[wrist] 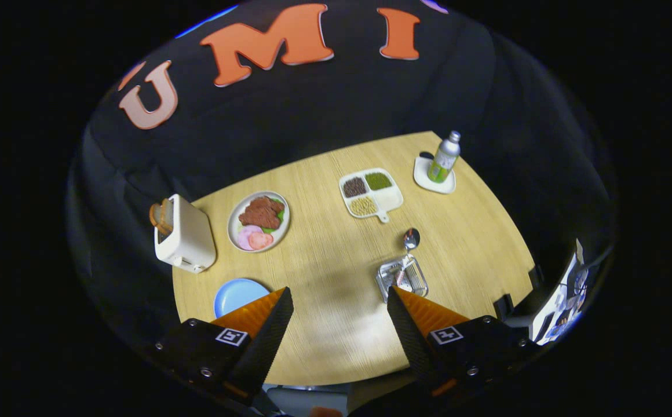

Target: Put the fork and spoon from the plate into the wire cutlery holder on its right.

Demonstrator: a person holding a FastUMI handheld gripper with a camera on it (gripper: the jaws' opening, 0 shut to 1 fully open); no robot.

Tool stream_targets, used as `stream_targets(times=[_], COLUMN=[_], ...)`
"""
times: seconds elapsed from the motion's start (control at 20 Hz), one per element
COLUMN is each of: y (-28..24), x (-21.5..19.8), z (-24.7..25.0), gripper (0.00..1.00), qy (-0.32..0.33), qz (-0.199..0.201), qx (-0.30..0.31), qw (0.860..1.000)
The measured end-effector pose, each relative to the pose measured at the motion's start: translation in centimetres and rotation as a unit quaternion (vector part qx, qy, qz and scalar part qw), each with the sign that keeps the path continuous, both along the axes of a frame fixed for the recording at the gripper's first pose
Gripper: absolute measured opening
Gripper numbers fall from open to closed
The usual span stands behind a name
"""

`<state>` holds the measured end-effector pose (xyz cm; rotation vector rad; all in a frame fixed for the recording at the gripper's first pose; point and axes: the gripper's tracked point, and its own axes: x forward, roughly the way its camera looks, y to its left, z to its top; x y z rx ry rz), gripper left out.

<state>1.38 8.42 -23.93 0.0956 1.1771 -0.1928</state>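
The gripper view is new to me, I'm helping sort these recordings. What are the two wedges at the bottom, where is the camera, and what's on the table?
The wedges are the two fingers of a hand-held gripper; the camera rides on it, looking forward and down. The fingers stand open, holding nothing. On the wooden table: a blue plate by the left finger, a wire cutlery holder by the right one with a spoon standing in it, a toaster, a plate of food, a divided tray, and a bottle on a coaster.
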Motion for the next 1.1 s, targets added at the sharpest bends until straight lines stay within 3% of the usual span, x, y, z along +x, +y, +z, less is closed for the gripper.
stream_targets(times=[0.2, 0.3, 0.45, 0.65, 0.95, 1.1], y=[0.7, 1.9, 2.3, 2.8, 4.0, 4.6], x=[2.6, 3.7, 3.0, 2.7, 1.8, 1.4], z=[3.6, 6.3, 9.4, 14.1, 17.6, 18.4], gripper=[0.98, 0.98, 0.98, 0.98, 0.97, 0.97], qy=[-0.153, -0.238, -0.307, -0.413, -0.492, -0.508], qz=[0.054, 0.068, 0.093, 0.108, 0.129, 0.14], qx=[-0.003, 0.011, 0.024, 0.032, 0.037, 0.036], qw=[0.987, 0.969, 0.947, 0.904, 0.86, 0.849])
